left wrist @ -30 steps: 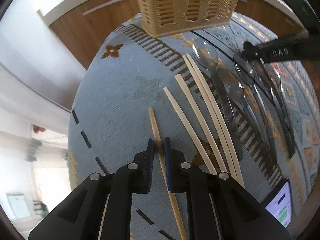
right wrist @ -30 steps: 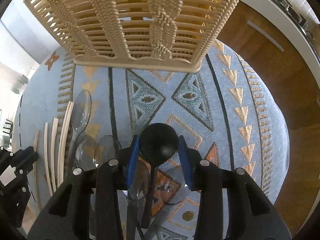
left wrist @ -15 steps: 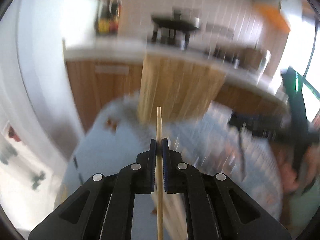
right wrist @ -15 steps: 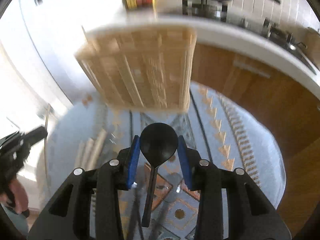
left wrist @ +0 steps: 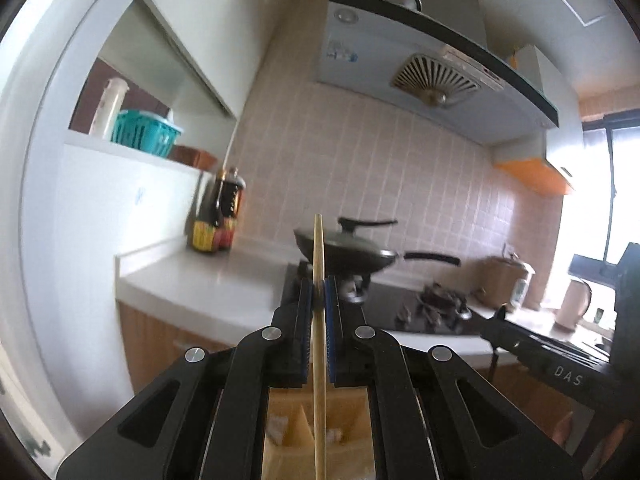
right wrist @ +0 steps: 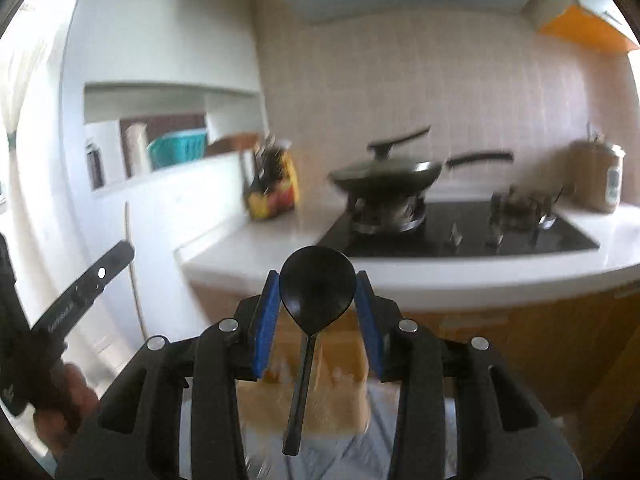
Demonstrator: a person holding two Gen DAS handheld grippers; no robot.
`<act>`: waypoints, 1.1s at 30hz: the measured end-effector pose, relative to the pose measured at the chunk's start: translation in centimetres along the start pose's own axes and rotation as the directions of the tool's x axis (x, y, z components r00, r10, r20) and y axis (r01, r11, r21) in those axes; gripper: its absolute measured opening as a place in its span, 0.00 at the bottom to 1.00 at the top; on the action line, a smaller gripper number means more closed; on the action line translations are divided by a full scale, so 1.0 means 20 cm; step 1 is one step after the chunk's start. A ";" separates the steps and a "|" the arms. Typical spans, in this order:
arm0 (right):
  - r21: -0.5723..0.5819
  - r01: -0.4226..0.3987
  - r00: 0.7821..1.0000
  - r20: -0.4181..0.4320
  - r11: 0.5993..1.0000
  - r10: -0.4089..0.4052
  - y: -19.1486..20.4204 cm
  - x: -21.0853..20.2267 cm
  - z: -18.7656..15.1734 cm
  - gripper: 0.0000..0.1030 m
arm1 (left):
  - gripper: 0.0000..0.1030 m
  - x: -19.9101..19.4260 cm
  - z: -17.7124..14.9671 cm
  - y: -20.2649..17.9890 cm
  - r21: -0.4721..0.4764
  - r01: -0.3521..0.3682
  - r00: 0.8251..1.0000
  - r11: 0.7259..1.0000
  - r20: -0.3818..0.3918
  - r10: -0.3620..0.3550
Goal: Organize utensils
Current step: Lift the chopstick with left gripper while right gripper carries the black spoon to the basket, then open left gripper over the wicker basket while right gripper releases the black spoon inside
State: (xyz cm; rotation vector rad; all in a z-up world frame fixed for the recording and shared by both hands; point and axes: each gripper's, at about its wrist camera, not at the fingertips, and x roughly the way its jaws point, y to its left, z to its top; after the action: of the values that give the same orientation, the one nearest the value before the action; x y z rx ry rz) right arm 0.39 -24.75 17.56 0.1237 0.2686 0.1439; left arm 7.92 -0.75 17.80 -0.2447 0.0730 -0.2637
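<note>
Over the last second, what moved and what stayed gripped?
Both grippers lifted off the patterned tablecloth and tilted up toward the kitchen. The left gripper raised its chopstick off the cloth; it now stands upright above the woven basket. The right gripper carried the black spoon up likewise. Both grips are unchanged.

The left gripper (left wrist: 319, 292) is matte black, angular plastic, its two fingers lined inside with ribbed blue pads (left wrist: 330, 320); four round silver screw heads sit across its linkage arms, which have triangular cut-outs. The right gripper (right wrist: 316, 292) has the same black build, wider blue pads (right wrist: 264, 320) and four silver screws. White lettering "DAS" marks its black body in the left wrist view. Bare, reddish-toned skin of the left hand (right wrist: 66, 404) shows, blurred
</note>
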 end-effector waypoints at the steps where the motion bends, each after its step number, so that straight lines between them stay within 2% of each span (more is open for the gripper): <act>1: -0.007 0.022 1.000 0.023 1.000 -0.022 -0.01 0.04 0.00 0.33 | 0.03 0.04 0.00 0.01 -0.003 -0.003 1.000 1.000 0.009 0.003; 5: -0.009 0.082 0.994 0.073 0.997 -0.082 -0.04 0.18 -0.04 0.33 | 0.03 0.15 0.00 0.06 -0.023 -0.030 0.998 0.999 0.057 0.031; 11: -0.010 0.112 0.991 0.069 0.994 -0.111 -0.06 0.36 -0.15 0.33 | 0.03 0.25 -0.06 0.15 -0.021 -0.070 0.994 0.997 0.082 0.072; 19: -0.026 0.100 0.995 0.032 0.995 -0.099 -0.04 0.46 -0.27 0.34 | 0.04 0.33 -0.21 0.20 0.000 -0.100 0.994 0.995 0.036 0.100; 23: -0.035 0.105 0.994 0.012 0.994 -0.105 -0.03 0.47 -0.31 0.34 | 0.04 0.35 -0.27 0.20 0.030 -0.086 0.996 0.996 -0.009 0.086; 27: 0.006 0.086 0.995 -0.047 0.996 -0.086 -0.07 0.49 -0.36 0.35 | 0.06 0.35 -0.32 0.22 0.016 -0.068 0.996 0.998 -0.058 0.068; 30: 0.031 0.093 0.994 -0.067 0.995 -0.090 -0.10 0.46 -0.38 0.41 | 0.24 0.33 -0.33 0.23 0.025 -0.069 0.995 0.997 -0.075 0.071; 31: 0.038 0.089 0.994 -0.071 0.995 -0.086 -0.11 0.45 -0.38 0.49 | 0.30 0.32 -0.34 0.23 0.033 -0.075 0.994 0.997 -0.082 0.077; 33: 0.052 0.082 0.995 -0.066 0.995 -0.079 -0.13 0.41 -0.37 0.55 | 0.32 0.28 -0.33 0.23 0.040 -0.077 0.993 0.996 -0.088 0.080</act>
State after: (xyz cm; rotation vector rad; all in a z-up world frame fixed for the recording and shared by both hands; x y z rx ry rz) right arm 6.53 -25.21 8.03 0.1626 0.3410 0.0604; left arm 13.86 0.57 9.98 -0.1932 0.1663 -0.1976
